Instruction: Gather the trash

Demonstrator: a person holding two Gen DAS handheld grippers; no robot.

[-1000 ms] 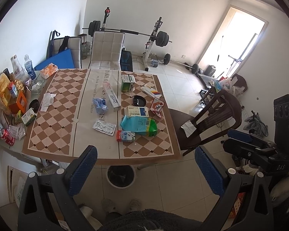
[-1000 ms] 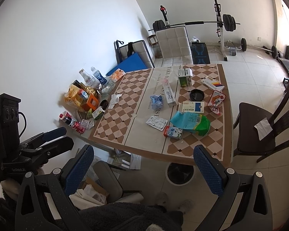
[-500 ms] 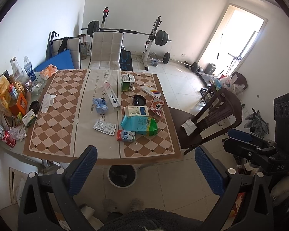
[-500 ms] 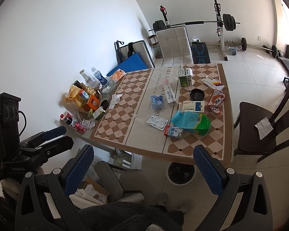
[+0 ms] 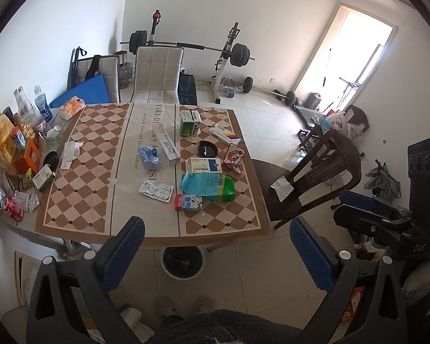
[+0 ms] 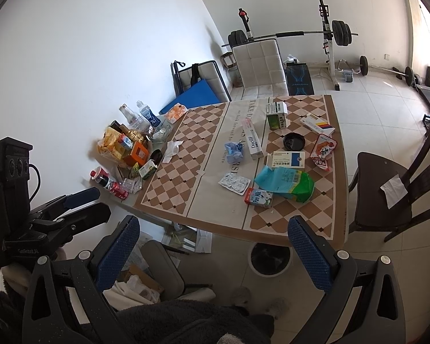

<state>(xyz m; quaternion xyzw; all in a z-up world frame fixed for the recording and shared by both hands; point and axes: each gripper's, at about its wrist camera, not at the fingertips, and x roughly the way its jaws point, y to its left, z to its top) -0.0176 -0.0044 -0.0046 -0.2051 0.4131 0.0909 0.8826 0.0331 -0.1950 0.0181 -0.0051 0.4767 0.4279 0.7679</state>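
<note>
Nearer now: checkered table (image 5: 77, 189), crinkled blister pack (image 5: 156, 190).

The worktop (image 5: 71, 200) wears a brown-and-cream diamond check. At its five o'clock lies a teal-and-green bag (image 5: 207, 185); at nine, white tissue (image 5: 69, 154).

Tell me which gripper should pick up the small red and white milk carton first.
Probably the right gripper. The small red and white milk carton lies at the table's near edge, closer to its centreline. The left gripper is equally open and empty, so the margin is slim.
</note>
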